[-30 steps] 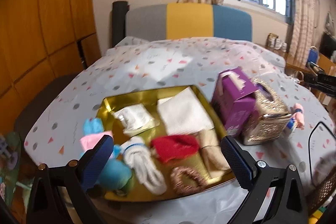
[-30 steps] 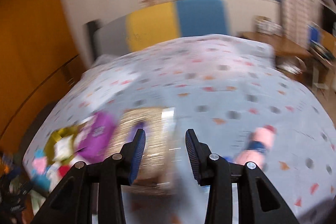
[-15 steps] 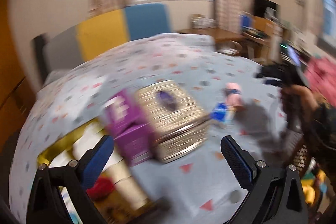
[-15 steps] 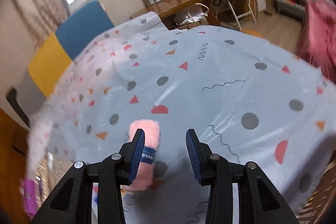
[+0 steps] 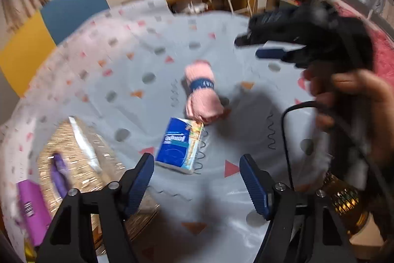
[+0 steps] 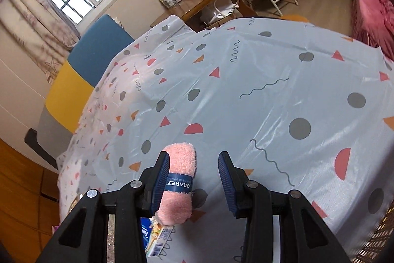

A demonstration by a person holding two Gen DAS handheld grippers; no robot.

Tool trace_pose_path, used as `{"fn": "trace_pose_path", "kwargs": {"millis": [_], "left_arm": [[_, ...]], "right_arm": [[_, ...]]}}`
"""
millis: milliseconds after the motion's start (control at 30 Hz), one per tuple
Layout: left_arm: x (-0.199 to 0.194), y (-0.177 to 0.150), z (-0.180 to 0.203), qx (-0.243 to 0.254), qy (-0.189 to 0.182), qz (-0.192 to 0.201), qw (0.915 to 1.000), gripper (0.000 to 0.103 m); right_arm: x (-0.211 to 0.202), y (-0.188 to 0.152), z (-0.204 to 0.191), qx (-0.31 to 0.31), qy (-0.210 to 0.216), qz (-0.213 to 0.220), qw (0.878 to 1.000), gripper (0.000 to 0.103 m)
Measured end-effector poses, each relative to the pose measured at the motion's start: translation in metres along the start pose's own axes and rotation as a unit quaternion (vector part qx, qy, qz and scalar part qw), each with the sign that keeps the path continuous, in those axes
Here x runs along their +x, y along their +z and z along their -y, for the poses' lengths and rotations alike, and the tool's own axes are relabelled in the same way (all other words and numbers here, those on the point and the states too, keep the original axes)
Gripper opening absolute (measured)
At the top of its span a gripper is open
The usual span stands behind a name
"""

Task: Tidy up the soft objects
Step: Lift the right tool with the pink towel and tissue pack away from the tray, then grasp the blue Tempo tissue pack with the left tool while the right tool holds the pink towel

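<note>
One pink rolled cloth (image 5: pixel 200 93) w/ blue band is seen lying on the patterned worktop (image 6: pixel 270 95), and 1 blue tissue pack (image 5: pixel 178 144) just beside its near end. One gold glitter box (image 5: pixel 81 164) and 1 purple box (image 5: pixel 33 211) are seen at lower left. Left tool (image 5: pixel 197 179) is angled down; jaws are closing, nothing between them. Right tool (image 6: pixel 194 179) is held apart, cloth between its jaws by the left pad, not pinched. A hand (image 5: pixel 354 100) is seen on the right tool's grip.
</note>
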State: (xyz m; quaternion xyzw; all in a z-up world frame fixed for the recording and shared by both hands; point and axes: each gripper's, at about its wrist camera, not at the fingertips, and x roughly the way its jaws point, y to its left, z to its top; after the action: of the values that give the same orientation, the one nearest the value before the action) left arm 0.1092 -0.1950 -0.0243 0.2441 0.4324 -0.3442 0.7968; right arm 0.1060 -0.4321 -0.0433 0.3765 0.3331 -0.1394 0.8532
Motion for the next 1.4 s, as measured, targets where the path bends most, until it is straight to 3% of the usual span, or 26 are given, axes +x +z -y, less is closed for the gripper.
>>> {"fn": "trace_pose_path", "kwargs": {"millis": [267, 467, 533, 567, 867, 1033, 1200, 1400], "left_arm": [[0.065, 0.02, -0.005, -0.017, 0.026, -0.073, 0.9969, 0.073], [0.096, 0.024, -0.013, -0.037, 0.036, -0.098, 0.9939, 0.073], [0.106, 0.023, -0.013, -0.044, 0.03, -0.109, 0.9926, 0.067], [0.109, 0.021, -0.011, -0.041, 0.029, -0.11, 0.9927, 0.059], [0.085, -0.011, 0.014, -0.045, 0.022, -0.06, 0.9969, 0.058], [0.082, -0.023, 0.003, -0.108, -0.013, -0.059, 0.9923, 0.058], [0.075, -0.03, 0.008, -0.106, -0.007, -0.048, 0.9932, 0.058], [0.073, -0.032, 0.01, -0.109, -0.007, -0.042, 0.9931, 0.058]], "right_arm": [[0.005, -0.001, 0.003, 0.012, 0.022, -0.02, 0.999, 0.042], [0.007, -0.002, 0.002, 0.014, 0.032, -0.031, 0.999, 0.042], [0.008, -0.002, 0.003, 0.014, 0.033, -0.032, 0.999, 0.042], [0.008, -0.002, 0.003, 0.014, 0.035, -0.033, 0.999, 0.042], [0.015, -0.005, -0.002, 0.002, 0.032, -0.049, 0.998, 0.042], [0.033, -0.014, -0.018, -0.037, 0.026, -0.098, 0.994, 0.042], [0.055, -0.019, -0.043, -0.099, 0.005, -0.14, 0.985, 0.042], [0.1, -0.016, -0.05, -0.114, -0.031, -0.194, 0.974, 0.044]]}}
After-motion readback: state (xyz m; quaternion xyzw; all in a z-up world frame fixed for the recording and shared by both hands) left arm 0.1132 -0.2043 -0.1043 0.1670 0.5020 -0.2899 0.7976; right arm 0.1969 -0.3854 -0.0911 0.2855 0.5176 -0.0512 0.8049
